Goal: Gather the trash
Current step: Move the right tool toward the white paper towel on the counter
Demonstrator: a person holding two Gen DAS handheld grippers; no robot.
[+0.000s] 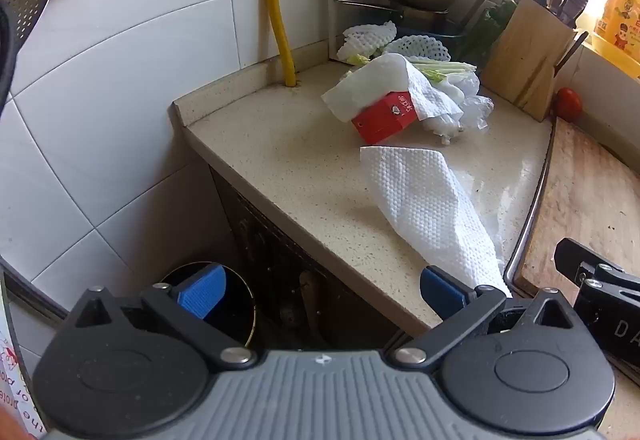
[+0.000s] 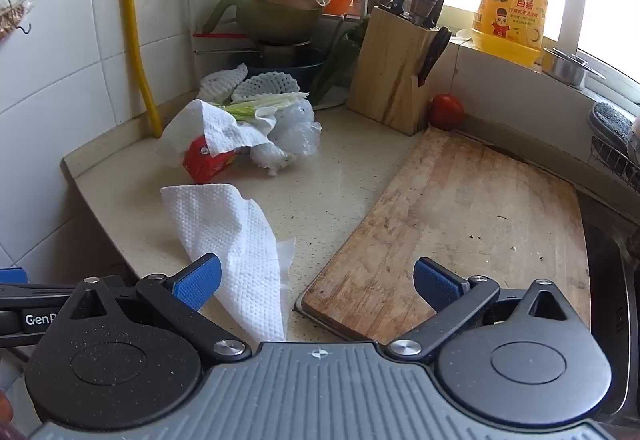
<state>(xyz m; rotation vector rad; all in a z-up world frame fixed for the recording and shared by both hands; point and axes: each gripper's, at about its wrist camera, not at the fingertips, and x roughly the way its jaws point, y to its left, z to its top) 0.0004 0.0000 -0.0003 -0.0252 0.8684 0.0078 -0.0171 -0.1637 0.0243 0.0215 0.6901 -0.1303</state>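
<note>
My left gripper (image 1: 320, 292) & right gripper (image 2: 316, 282) both wide, nothing held. Paper towel (image 2: 236, 248) flat on counter (image 1: 280, 160), red box (image 1: 384, 116) behind under another towel.

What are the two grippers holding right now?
Nothing. The left gripper and right gripper are both open and empty; the paper towel lies loose on the counter.

We see a wooden cutting board (image 2: 460, 224) at right, a knife block (image 2: 394, 76) and tomato (image 2: 447, 111) beyond, detergent bottle (image 2: 514, 4) on the sill.
</note>
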